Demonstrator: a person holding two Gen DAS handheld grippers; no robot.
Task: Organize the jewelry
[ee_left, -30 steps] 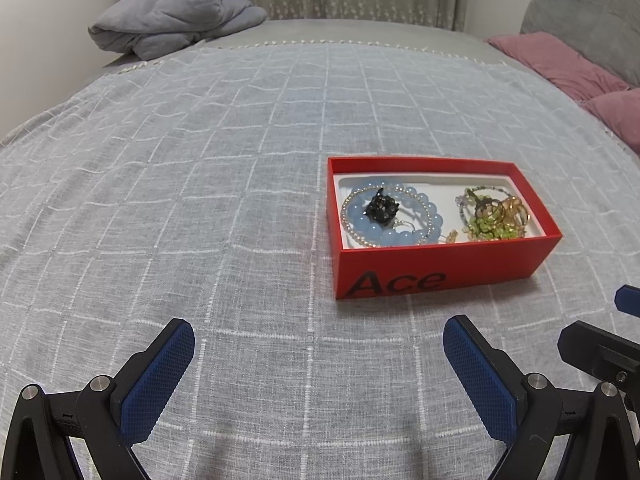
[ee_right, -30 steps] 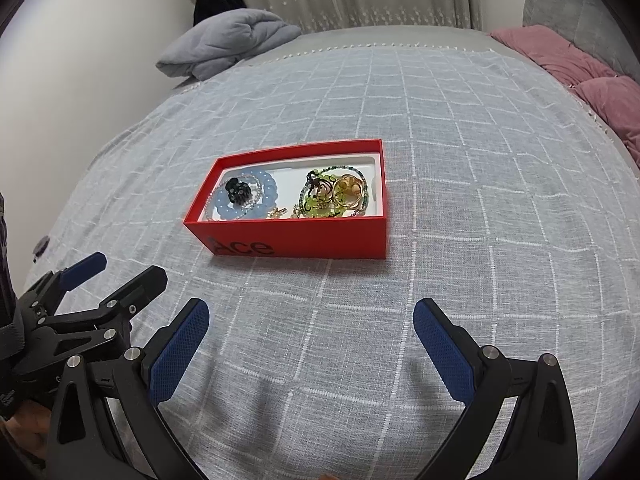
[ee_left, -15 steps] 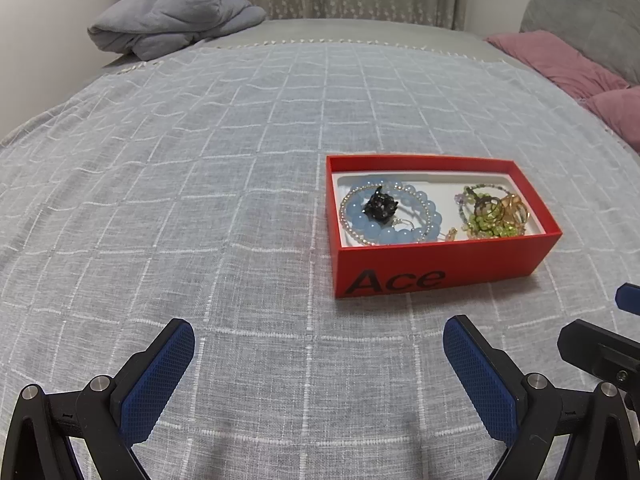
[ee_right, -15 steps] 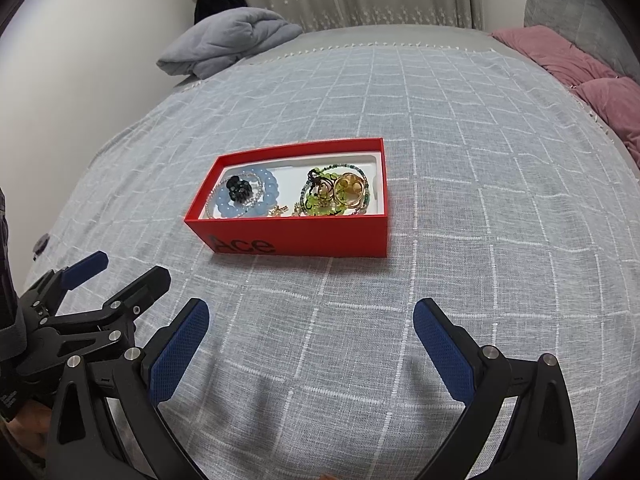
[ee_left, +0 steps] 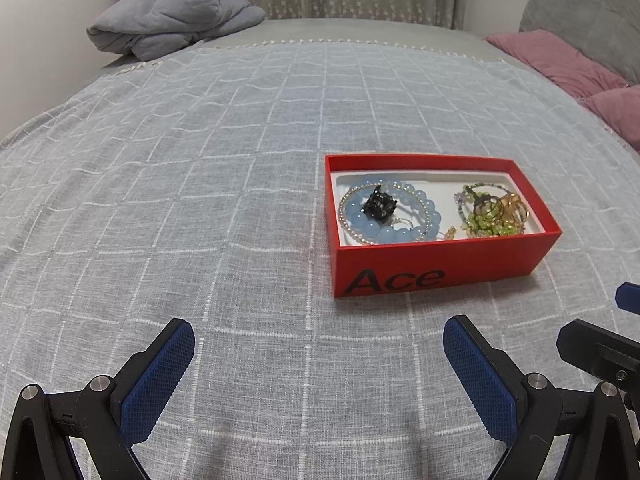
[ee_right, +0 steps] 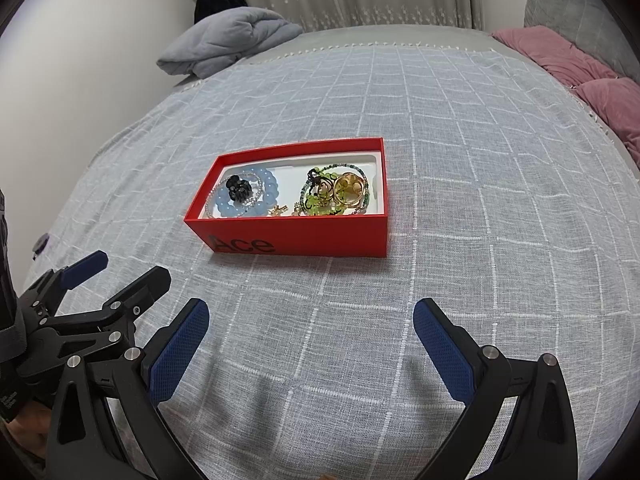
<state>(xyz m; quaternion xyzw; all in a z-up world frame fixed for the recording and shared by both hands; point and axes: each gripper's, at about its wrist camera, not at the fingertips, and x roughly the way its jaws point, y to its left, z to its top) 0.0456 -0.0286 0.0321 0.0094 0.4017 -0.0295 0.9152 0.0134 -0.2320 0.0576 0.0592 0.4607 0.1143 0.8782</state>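
Jewelry all inside shallow red cardboard box (ee_right: 298, 236) on grey checked bedspread (ee_left: 200, 208): pale blue bead bracelet (ee_left: 394, 234), green-gold tangle (ee_right: 336, 196). Left gripper (ee_left: 318, 376), right gripper (ee_right: 310, 346) both spread wide, empty, short of box. Fits either sorting ahead or finished tidy-up.

A red box (ee_left: 440, 268) with black lettering sits on a grey bedspread (ee_left: 200, 184) checked in white. Inside lie pale blue beads (ee_left: 394, 236), green beads (ee_left: 486, 224) and gold rings (ee_right: 350, 190). Mauve pillows (ee_left: 560, 60) upper right.

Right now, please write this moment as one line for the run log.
left gripper: open, empty | right gripper: open, empty | red Ace box: on bedspread, holds blue bead bracelet, gold rings
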